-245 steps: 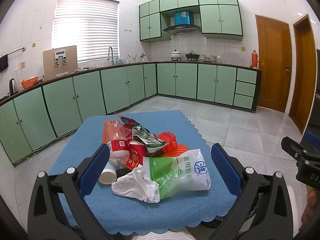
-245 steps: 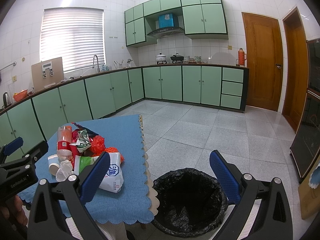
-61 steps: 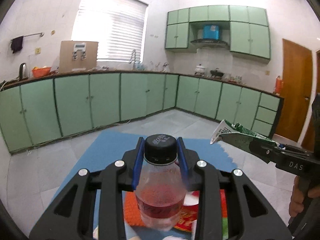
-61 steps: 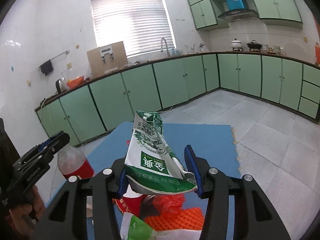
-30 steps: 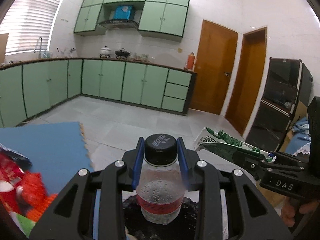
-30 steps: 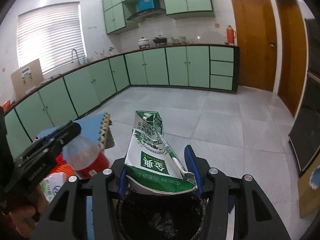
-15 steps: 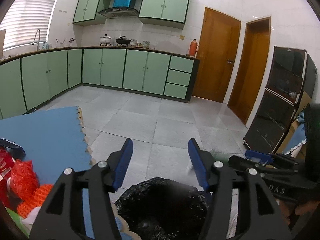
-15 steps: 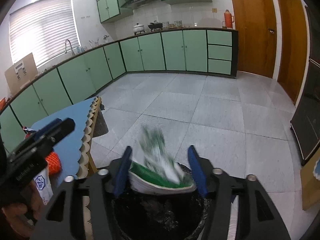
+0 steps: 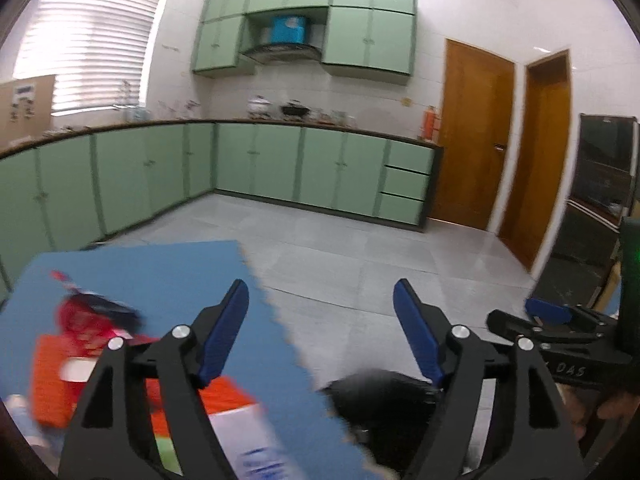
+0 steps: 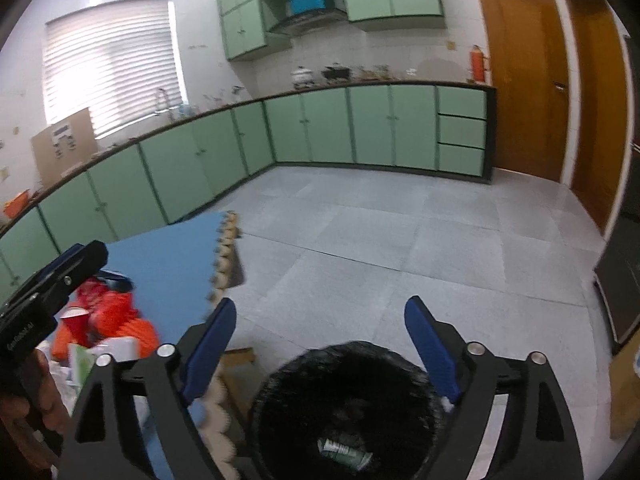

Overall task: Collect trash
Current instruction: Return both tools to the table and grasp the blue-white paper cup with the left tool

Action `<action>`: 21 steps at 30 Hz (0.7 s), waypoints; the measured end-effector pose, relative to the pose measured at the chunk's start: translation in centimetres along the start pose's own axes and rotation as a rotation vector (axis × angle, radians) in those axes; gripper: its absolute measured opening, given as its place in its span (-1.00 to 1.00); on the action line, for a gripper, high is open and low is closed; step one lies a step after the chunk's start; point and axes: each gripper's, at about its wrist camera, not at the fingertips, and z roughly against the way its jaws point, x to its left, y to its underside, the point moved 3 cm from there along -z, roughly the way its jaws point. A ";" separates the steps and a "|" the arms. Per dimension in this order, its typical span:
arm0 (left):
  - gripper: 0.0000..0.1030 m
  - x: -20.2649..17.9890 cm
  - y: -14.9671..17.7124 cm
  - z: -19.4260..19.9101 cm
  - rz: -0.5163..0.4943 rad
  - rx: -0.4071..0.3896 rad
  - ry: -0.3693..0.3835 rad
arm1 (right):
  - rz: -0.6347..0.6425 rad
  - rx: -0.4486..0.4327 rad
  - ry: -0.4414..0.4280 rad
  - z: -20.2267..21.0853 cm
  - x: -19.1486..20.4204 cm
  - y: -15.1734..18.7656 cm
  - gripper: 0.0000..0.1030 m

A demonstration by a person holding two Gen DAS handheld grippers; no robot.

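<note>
The black-lined trash bin (image 10: 348, 404) stands on the floor beside the blue table mat (image 10: 168, 264). A green and white carton (image 10: 346, 454) lies inside it. My right gripper (image 10: 320, 344) is open and empty above the bin. My left gripper (image 9: 320, 332) is open and empty, over the mat's right edge, with the bin (image 9: 384, 412) below right. Trash is left on the mat: orange netting (image 9: 48, 380), a red wrapper (image 9: 86, 320), a white and green bag (image 9: 244, 444), a red cup (image 10: 76, 322). The left view is blurred.
Green kitchen cabinets (image 10: 304, 132) run along the far walls. Two wooden doors (image 10: 524, 76) are at the right. A dark cabinet (image 9: 600, 200) stands far right. The grey tile floor (image 10: 400, 248) lies beyond the bin.
Both grippers opened: the bottle and the green carton dropped into the bin. The left gripper has since swung left, back toward the mat.
</note>
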 end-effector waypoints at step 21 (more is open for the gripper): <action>0.67 21.5 10.4 12.6 0.100 0.140 -0.580 | 0.196 -0.025 -0.348 -2.0 19.9 2.7 0.73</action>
